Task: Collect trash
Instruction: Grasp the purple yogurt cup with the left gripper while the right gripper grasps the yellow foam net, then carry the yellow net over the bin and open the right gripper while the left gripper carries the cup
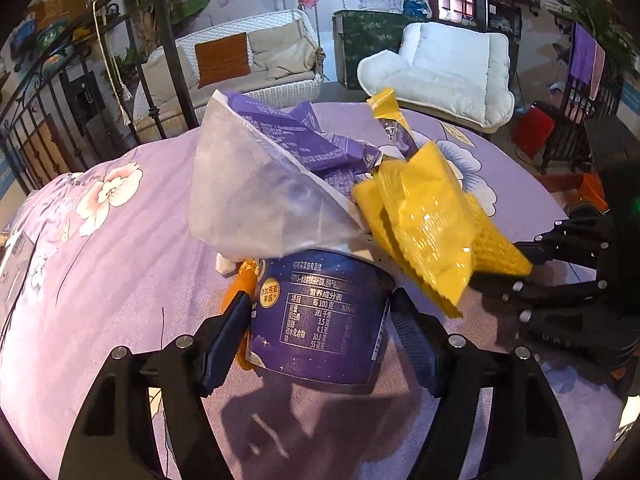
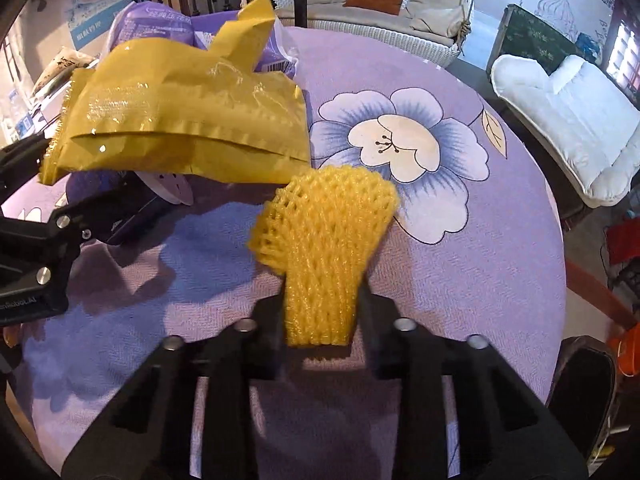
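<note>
While the left gripper (image 1: 320, 316) hugs the dark blue cup (image 1: 320, 320), fingers closed in on both its sides, that cup is already crammed: a white-and-purple wrapper (image 1: 264, 192) and a yellow snack bag (image 1: 424, 216) stick way up out of the rim. It sits over the middle of the purple floral tablecloth (image 2: 460, 260); can't tell if it's lifted or resting on it.

Moving right, the right gripper (image 2: 320, 312) is pinched tight on a yellow foam net (image 2: 324, 240), holding it just beside the yellow bag, right of the cup.

My guess at what could go wrong: the cup is overfull, so pushing the net in could lever the yellow bag out, or tip the cup in the fingers, since everything is light and springy. The foam net would probably pop back out too.

Room-wise, the right half of the cloth is bare out to its far and right edges, so there's plenty of space to swing in from there. The left edge has some packaging lying near it.
</note>
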### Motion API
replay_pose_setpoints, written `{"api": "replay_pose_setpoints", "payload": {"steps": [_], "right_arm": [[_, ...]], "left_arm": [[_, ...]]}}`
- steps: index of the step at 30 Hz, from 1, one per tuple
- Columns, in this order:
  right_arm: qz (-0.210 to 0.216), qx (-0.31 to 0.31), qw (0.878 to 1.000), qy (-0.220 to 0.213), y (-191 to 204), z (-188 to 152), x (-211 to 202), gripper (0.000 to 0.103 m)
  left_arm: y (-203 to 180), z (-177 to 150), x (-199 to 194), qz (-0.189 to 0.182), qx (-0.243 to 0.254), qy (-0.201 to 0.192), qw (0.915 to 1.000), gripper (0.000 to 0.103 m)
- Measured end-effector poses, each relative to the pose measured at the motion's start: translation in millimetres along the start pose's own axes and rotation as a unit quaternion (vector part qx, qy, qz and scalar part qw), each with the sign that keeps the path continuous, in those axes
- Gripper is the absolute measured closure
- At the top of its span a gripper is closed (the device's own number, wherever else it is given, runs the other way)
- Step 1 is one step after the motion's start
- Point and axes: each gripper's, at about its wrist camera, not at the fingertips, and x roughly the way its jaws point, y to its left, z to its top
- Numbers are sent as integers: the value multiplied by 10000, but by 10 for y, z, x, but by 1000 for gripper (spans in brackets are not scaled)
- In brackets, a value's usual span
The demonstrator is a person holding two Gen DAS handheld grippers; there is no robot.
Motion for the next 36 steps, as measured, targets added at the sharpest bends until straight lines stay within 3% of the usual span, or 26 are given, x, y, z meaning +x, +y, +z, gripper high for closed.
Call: {"api": "replay_pose_setpoints", "payload": {"steps": [8,17,29,36], "right_arm": [[211,279,9990,-275,-55,-210,-249,83],[349,578,9954,-679,-58,-523,-640,83],[384,969,9871,-1214,-133,-935,-1117,83],[258,1435,9780,-1493,-364,-1212,-1368,83]], "left_arm": [[86,-116,-270,-113,-402,-287,9987,33],[126,-461,-762,-263,-1021,-845,9908,33],[-57,-665,-1127,-419,-1110,-1250,9850,33],[-381,-614,-1183,-797,-871,-1405,9830,33]]}}
